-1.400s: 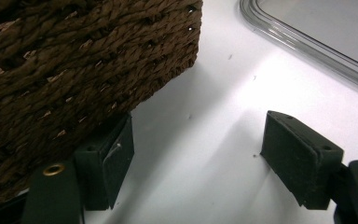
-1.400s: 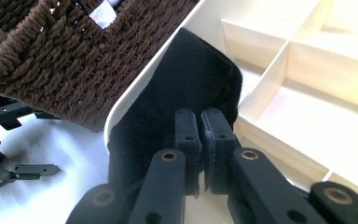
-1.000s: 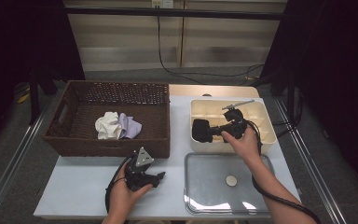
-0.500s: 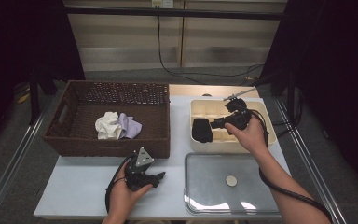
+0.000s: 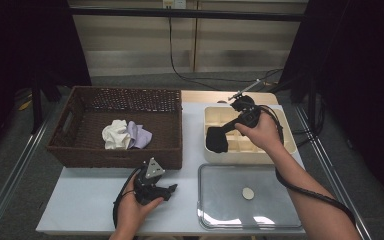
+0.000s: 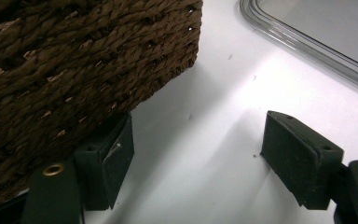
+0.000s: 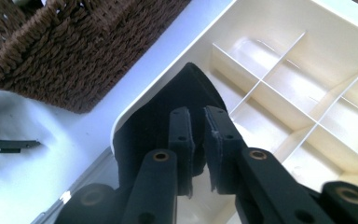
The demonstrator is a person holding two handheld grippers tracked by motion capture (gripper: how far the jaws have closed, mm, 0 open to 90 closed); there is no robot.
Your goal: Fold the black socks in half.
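A black cloth (image 5: 216,139) hangs at the front left corner of the cream divided tray (image 5: 286,146). My right gripper (image 5: 226,128) is shut on its top edge. Its jaws have just been closing, with the cloth pinched between the pads. In the right gripper view the black cloth (image 7: 168,107) droops below my right gripper (image 7: 198,112), over the cream tray (image 7: 279,28). My left gripper (image 5: 172,188) rests on the white table beside the wicker basket (image 5: 115,156). In the left gripper view my left gripper (image 6: 196,154) is open with bare table between its pads.
A white cloth (image 5: 114,134) and a lavender cloth (image 5: 140,135) lie inside the basket. A clear shallow tray (image 5: 220,215) with a small round disc (image 5: 248,193) sits at the front right. A cable trails from the right gripper off the table's right side.
The right gripper has risen and moved slightly back, drawing the black cloth up out of the tray. The left gripper has stayed where it was.
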